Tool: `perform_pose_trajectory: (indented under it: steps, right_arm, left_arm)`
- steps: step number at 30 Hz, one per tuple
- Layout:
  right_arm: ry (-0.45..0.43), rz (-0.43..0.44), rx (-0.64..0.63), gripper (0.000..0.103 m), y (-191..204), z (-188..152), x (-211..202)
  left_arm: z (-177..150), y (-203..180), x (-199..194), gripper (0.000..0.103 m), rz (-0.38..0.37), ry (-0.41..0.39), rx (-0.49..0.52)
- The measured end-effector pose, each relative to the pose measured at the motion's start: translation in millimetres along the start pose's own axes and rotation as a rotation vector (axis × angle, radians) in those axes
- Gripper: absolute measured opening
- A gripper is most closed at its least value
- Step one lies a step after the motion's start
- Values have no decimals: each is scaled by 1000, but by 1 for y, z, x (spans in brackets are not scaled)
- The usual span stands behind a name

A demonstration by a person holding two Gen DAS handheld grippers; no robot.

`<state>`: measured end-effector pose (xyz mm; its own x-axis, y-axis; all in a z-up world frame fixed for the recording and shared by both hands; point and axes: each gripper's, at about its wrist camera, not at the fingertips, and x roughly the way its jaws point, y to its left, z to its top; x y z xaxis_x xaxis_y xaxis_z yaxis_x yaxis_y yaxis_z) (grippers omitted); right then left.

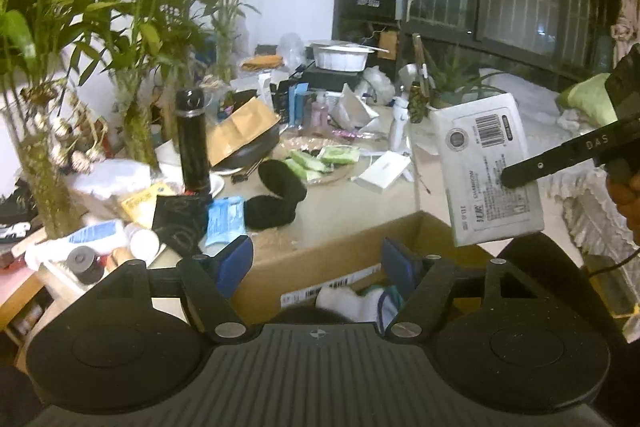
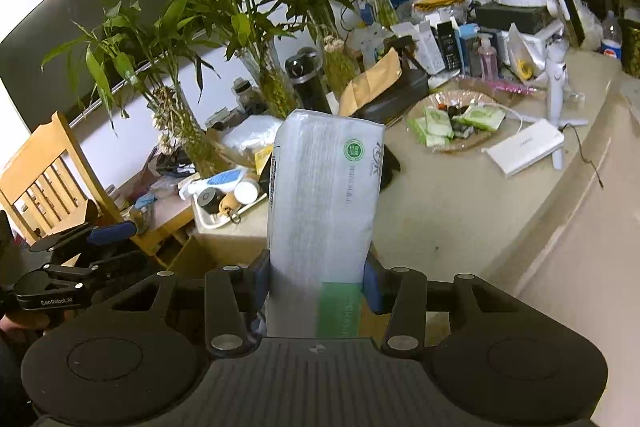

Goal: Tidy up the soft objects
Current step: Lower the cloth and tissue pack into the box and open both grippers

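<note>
Clamped in my right gripper (image 2: 316,281), one white tissue pack (image 2: 324,195) hangs over the far corner of one cardboard box (image 1: 320,259); my left gripper (image 1: 316,263) stands wide and empty above white cloth (image 1: 348,301) already inside. I should lower the pack flat before releasing. Farther off on the table (image 2: 460,195), one black earmuff (image 1: 276,193) waits.

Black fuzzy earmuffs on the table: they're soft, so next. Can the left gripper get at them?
Probably yes: the left gripper is open and empty, and the black fuzzy earmuffs lie uncovered beyond it.
</note>
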<state>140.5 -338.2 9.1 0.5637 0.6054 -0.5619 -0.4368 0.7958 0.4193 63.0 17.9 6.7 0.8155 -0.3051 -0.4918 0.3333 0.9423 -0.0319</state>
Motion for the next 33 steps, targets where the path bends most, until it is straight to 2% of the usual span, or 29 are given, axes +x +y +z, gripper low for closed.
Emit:
perform_pose_trajectory:
  steps: [11,19,29,33]
  right_arm:
    - [160,22,45,49,10,4,16]
    - [210,2,11,49,22,6,26]
    - [275,4,6,49,27,32,14]
    - [354,-18,24,52,29,37,19]
  left_arm:
    - [-5,10,-13,70,34,-3,-35]
    - [-7,13,-16,70,40,-4,-55]
    - [-8,18,-20,70,50,-7,-73]
    - [-9,20,-21,70,49,-11,-82]
